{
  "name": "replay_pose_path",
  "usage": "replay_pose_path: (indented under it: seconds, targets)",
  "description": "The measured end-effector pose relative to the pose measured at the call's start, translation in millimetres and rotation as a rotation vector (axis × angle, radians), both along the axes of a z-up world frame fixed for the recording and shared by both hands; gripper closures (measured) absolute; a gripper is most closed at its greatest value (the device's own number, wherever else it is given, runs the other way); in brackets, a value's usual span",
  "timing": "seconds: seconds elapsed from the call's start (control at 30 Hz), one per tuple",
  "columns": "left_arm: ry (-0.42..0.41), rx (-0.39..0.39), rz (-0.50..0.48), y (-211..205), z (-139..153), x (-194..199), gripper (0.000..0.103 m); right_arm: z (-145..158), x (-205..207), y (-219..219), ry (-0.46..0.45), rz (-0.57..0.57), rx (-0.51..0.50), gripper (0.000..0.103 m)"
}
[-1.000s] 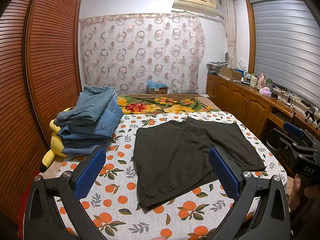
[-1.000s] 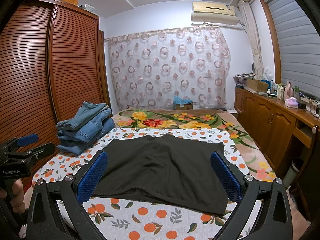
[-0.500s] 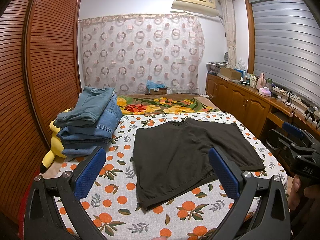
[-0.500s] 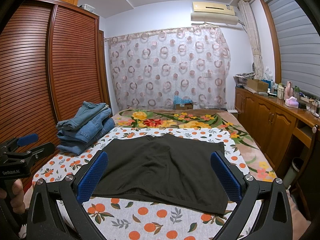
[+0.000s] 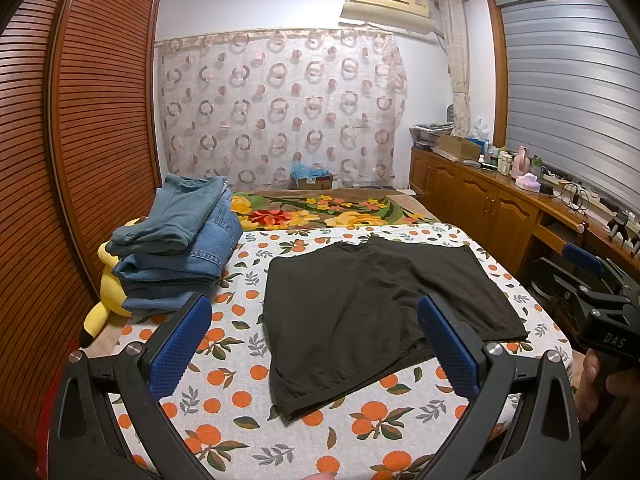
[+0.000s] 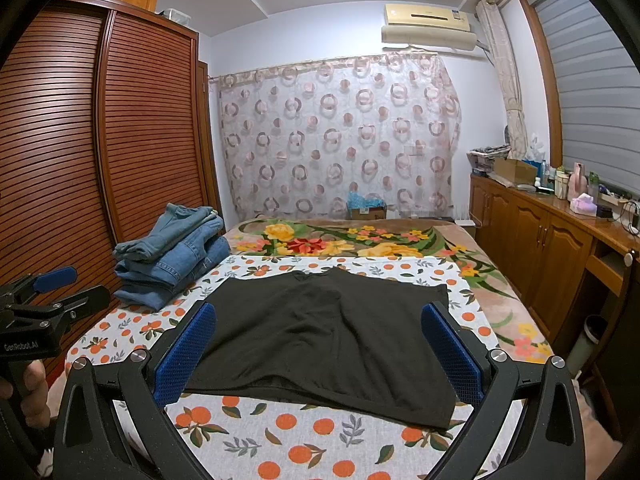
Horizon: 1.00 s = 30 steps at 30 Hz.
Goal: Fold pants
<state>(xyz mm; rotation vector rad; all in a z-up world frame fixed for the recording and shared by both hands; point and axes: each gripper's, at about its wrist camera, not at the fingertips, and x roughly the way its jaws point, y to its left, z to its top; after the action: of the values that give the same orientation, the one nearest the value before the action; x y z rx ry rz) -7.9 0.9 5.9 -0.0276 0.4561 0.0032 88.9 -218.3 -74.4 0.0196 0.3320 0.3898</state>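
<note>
The left gripper [image 5: 314, 340] has its two blue-padded fingers [image 5: 178, 344] spread wide, and nothing is between them. It hangs above the near edge of the bed and touches nothing. The right gripper [image 6: 318, 352] is the same: its fingers [image 6: 186, 354] are spread wide and empty, above the near edge of the bed. A hand [image 6: 28, 384] holds the handle of the left gripper at the left border of the right wrist view, and a hand [image 5: 600, 384] holds the right gripper at the right border of the left wrist view.

Just beyond the fingers lie the black pants [image 5: 372, 316], spread flat on the sheet with orange fruit print [image 5: 236, 388] that covers the near part of the bed. The pants are short, and the two legs point away to the far side; a small notch shows between them at the far edge.

To the left of the pants, a little apart, stands a pile of folded jeans [image 5: 180, 248]. A yellow plush toy [image 5: 106, 292] lies partly under this pile, at the bed's left edge. Behind the sheet is a blanket with flowers [image 5: 320, 210]. A brown slatted wardrobe [image 5: 92, 120] is on the left, and a wooden cabinet surface [image 5: 500, 184] with small bottles is on the right.
</note>
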Motion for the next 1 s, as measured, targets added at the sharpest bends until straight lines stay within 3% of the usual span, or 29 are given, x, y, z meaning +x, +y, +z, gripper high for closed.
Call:
replay_pose_path:
  seconds: [0.47,0.7,1.0]
  targets:
    - [0.019,0.010,0.000,-9.7,3.5,0.6,0.000,-2.6,1.1,-1.1,0.014,-0.005,-0.008,0.001]
    - [0.098,0.013,-0.041,-10.9,-15.1,30.5,0.000,-7.1,14.1,-5.9,0.046,-0.016,-0.021,0.001]
    - [0.138,0.026,-0.094,-14.8,-17.4,55.1,0.000,-2.1,35.4,-11.2,0.057,-0.016,-0.059,0.003]
